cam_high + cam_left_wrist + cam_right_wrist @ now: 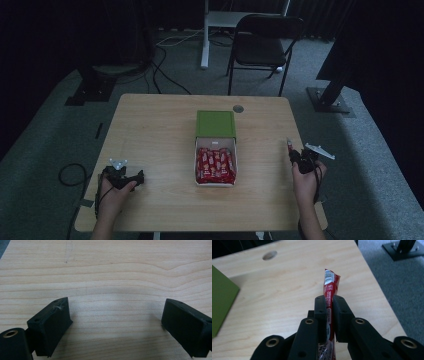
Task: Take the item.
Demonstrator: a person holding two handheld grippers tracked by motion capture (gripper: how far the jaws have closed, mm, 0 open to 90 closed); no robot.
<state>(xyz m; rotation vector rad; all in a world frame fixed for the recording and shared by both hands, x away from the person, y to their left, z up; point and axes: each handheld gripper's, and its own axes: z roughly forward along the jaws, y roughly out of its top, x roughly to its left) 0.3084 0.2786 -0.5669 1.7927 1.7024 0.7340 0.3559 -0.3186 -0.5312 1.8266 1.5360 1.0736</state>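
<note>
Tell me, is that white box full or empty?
Nearly full: the box holds rows of red packets across its open tray, with its green lid slid back.

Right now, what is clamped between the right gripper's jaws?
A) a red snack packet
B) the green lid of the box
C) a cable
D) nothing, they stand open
A: in the right gripper view, the right gripper is shut on a red snack packet, which sticks out beyond its tips.
</note>
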